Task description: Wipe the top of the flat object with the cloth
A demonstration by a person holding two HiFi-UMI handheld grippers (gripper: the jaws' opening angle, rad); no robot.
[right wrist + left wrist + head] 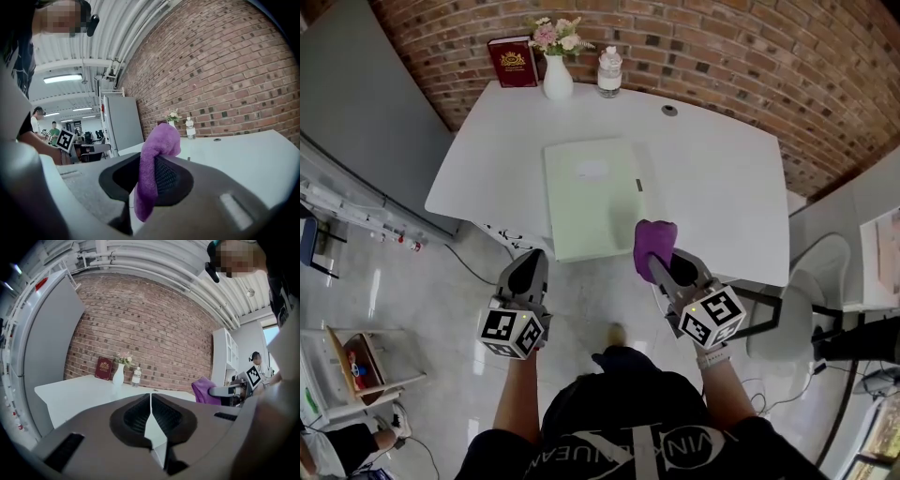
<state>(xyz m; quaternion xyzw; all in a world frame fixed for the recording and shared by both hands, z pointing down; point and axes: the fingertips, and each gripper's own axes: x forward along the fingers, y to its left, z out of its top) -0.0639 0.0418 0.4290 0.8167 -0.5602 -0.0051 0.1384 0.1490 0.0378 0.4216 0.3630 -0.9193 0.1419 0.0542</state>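
A fuzzy purple cloth (154,159) is hanging bunched between the ribbed black jaws of the right gripper (668,268), which are clamping it, with its rounded top flopping over their tips. The pale green mat (592,197), smooth, thin and rectangular, is lying flat on the glossy white desk (722,187), reaching its front edge. The left gripper (528,261) is pointing roughly level toward the desk, its jaws pressed together on nothing. Both grippers are hovering near that front edge.

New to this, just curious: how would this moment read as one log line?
right gripper: shut on purple cloth | left gripper: shut, empty | flat green pad: on table, ahead of grippers
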